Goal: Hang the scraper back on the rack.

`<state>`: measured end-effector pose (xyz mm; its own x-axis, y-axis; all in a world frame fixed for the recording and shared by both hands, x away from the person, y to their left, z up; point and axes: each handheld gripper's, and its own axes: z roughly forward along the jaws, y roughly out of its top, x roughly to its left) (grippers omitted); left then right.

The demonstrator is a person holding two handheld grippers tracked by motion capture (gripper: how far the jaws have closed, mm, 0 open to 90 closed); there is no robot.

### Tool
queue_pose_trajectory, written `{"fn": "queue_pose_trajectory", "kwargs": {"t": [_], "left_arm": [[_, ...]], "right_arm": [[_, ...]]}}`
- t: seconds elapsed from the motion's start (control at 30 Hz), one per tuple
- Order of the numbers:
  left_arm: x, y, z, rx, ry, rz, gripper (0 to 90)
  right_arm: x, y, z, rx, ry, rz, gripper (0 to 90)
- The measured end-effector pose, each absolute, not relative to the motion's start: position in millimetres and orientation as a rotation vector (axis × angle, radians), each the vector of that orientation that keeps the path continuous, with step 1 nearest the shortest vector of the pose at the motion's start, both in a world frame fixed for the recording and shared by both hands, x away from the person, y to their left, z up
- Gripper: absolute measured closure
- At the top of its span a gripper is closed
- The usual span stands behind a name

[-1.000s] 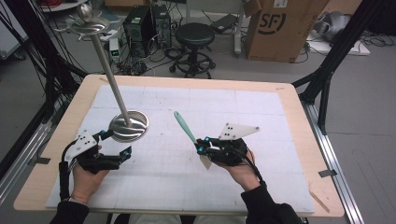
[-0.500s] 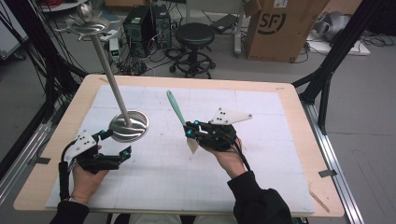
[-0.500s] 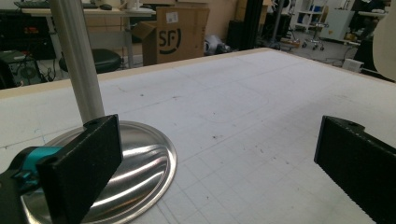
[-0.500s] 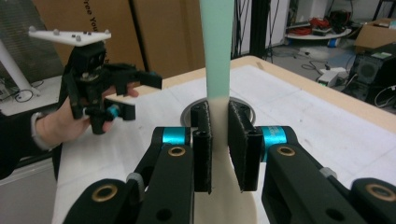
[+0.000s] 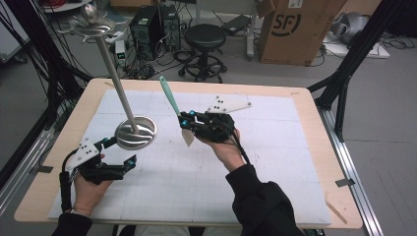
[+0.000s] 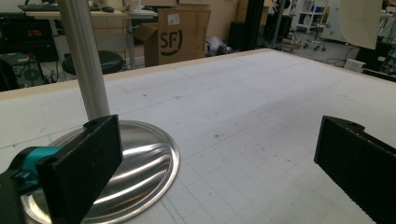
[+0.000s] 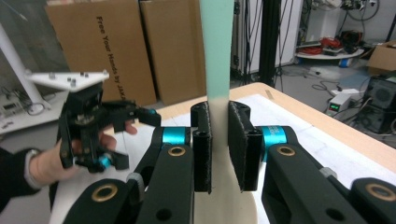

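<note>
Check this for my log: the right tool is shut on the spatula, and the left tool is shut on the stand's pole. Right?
Partly. The right tool is shut on the spatula, but the left tool is open, empty beside the stand, as the left gripper view shows.

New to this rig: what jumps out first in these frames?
The tall metal stand at the table's left, its pole leaning up from a shiny round base to a dish on top. Next, the right gripper, raised mid-table and clamped on a spatula with a teal handle pointing up and away. The left gripper rests open beside the stand's base.
</note>
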<state>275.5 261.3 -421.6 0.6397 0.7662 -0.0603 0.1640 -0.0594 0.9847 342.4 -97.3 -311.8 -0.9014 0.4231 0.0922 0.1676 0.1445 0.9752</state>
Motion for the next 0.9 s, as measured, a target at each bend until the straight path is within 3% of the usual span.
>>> {"fn": "queue_pose_trajectory", "kwargs": {"t": [0.9], "left_arm": [[273.9,262.7,-421.9,1.581,0.795,0.59,1.7]], "right_arm": [[371.4,-56.1,-275.4,0.578,2.16,1.872,80.1]]}}
